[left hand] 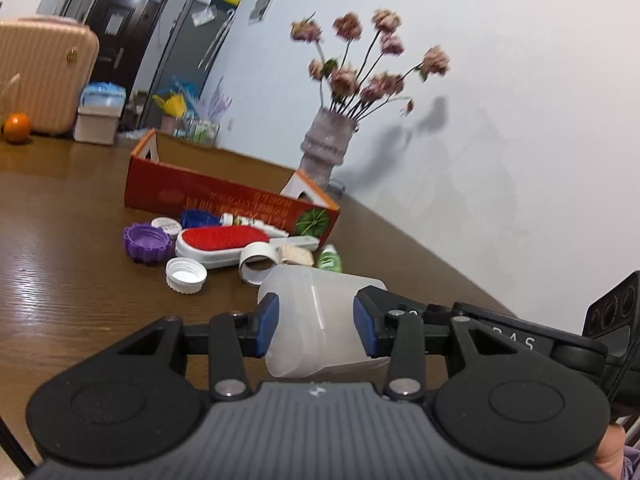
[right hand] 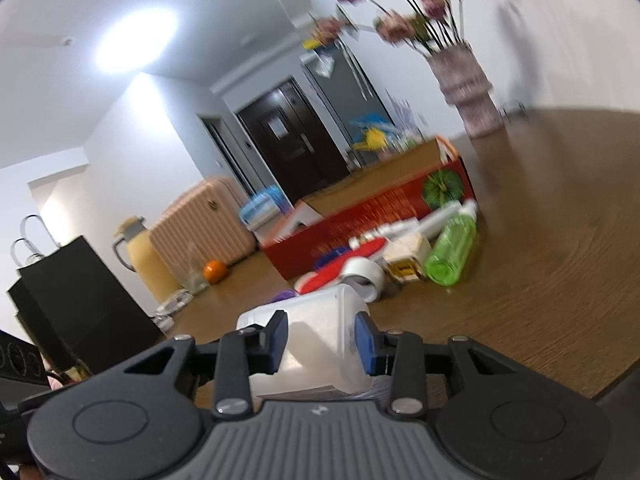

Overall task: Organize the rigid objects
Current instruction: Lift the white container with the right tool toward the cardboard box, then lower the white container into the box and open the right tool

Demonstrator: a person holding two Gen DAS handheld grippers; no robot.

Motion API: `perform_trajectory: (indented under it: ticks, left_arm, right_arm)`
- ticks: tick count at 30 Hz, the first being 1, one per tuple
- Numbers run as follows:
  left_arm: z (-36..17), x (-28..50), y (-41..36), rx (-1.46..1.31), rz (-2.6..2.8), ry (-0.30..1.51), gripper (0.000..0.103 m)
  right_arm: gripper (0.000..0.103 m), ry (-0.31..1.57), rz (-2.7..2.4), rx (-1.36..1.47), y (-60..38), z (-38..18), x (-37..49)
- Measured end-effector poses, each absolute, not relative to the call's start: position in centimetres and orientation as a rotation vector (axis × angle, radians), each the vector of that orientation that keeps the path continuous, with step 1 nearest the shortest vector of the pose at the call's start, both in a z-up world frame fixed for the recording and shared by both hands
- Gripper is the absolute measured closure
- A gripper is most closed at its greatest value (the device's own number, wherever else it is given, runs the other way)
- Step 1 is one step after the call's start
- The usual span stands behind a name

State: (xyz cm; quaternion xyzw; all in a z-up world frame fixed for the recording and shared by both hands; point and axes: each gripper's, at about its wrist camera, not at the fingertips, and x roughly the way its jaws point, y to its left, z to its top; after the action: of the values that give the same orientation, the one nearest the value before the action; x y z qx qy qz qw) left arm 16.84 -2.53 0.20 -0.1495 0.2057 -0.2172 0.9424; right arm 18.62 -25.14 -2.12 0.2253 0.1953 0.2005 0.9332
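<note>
A: Both pairs of tongs grip one translucent white jug. The left tongs [left hand: 316,322] clamp its body [left hand: 316,312] between blue pads, and the right tongs [right hand: 322,342] press blue pads against its sides [right hand: 320,336]. It lies on its side at the near edge of the wooden counter [left hand: 60,280].

B: And the containers?

A: A long red cardboard box [left hand: 224,196] stands open toward the counter's far edge; its inside is hidden from both views. A ribbed vase [left hand: 324,148] holding dried pink flowers [left hand: 360,64] sits at the far edge against the wall.

B: What lies between the jug and the box?

A: A loose cluster: a purple cap [left hand: 146,242], a white cap [left hand: 186,275], a blue lid [left hand: 200,219], a red-topped white brush [left hand: 224,246], a roll of white tape [left hand: 258,266], and a green bottle [right hand: 452,252] on its side, just beside a small beige block [right hand: 408,258].

B: Room to move?

A: Bare wood runs along the counter's right side [right hand: 560,260]. At the far left corner sit an orange [left hand: 17,127] and a peach suitcase [left hand: 44,76].
</note>
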Motion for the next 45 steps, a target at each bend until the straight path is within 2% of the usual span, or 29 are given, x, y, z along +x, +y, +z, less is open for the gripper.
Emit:
perform_trajectory:
  ticks: [10, 19, 32, 39, 45]
  left_arm:
    - [1.1, 11.8, -2.2, -0.282, -0.447, 0.345, 0.062]
    - [2.4, 16.0, -2.0, -0.251, -0.458, 0.326, 0.062]
    - [5.9, 32.9, -1.7, -0.252, -0.436, 0.338, 0.062]
    - [7.2, 47.0, -2.0, -0.265, -0.449, 0.445, 0.062]
    - [5.5, 57.3, -2.1, -0.229, -0.42, 0.6, 0.062]
  right_arm:
    - [0.068, 0.322, 0.433, 0.445, -24.6, -1.1, 13.3]
    - [0.069, 0.308, 0.442, 0.451, -24.7, -0.2, 16.1]
    - [0.071, 0.321, 0.44, 0.489, -24.7, 3.4, 32.6]
    - [0.071, 0.403, 0.4, 0.524, -25.4, 5.5, 46.4]
    - [0.071, 0.553, 0.373, 0.577, -25.7, 3.9, 57.3]
